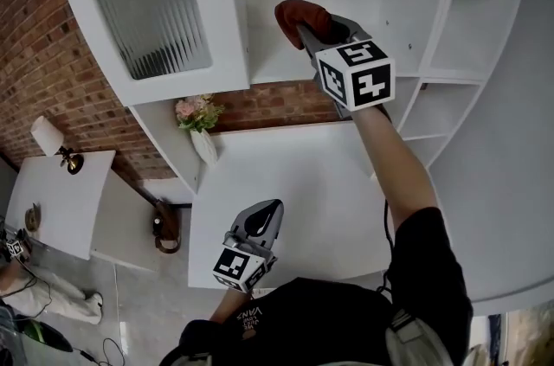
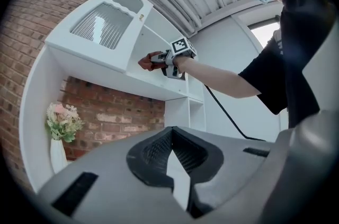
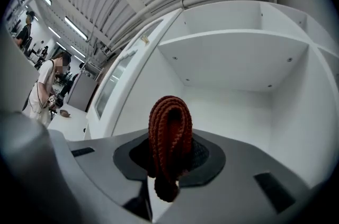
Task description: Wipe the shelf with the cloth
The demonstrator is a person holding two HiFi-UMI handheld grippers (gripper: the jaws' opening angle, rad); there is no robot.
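cloth (image 3: 169, 127) partly hidden between fingers (image 3: 209, 157), shelf (image 1: 268, 61) cropped

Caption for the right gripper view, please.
Right gripper, jaws shut on a folded red-brown cloth, faces a white shelf compartment.

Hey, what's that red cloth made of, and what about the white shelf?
The cloth, clamped in the right tool, looks like matte rust-red knit or corded yarn: thick ropey ribs show. The shelf looks like smooth white painted or laminated board with a slight sheen; whether wood or composite, I can't tell.
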